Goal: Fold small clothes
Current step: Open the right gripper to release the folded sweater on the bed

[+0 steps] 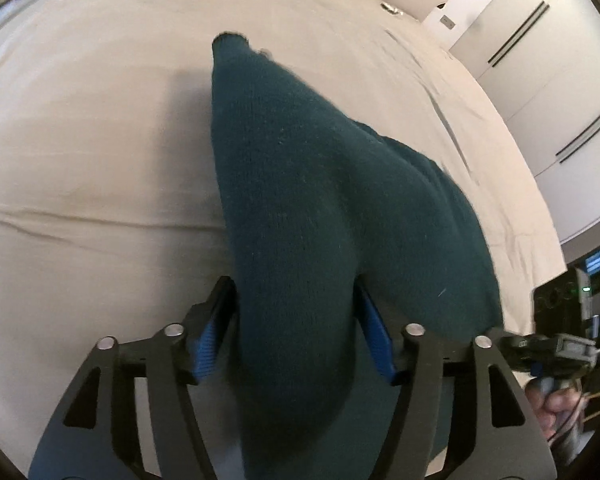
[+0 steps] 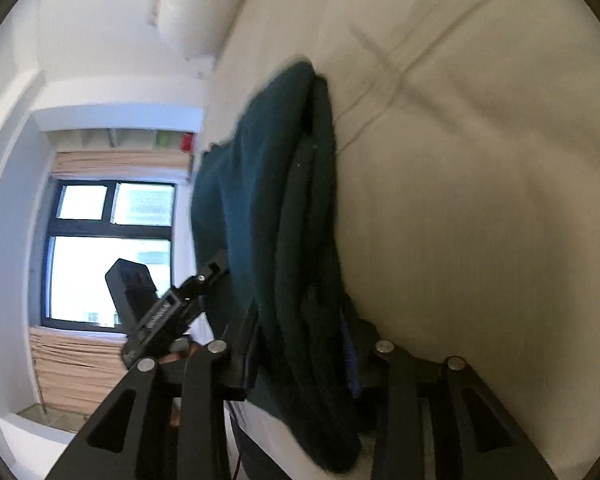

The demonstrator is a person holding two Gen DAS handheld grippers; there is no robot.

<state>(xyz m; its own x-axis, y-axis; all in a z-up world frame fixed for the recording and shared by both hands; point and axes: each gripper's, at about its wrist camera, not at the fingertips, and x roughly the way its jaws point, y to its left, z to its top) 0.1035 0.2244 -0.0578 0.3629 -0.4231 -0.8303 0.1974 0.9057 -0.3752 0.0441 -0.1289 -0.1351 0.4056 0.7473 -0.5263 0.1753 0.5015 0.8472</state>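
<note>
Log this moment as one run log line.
step: mid-fold | left tool: shut on teal knit garment | right tool: shut on teal knit garment | garment: bunched, lifted over beige bedsheet

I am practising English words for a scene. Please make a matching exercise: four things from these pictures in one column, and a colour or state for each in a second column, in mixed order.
Things:
1. knitted garment
2. bed sheet
3. left gripper
4. window

Descriptions:
A. cream, lightly wrinkled
B. bright with daylight, dark frame
C. dark teal, hanging in folds
D. shut on the cloth, blue pads

Pairs: 1-C, 2-A, 3-D, 4-B
</note>
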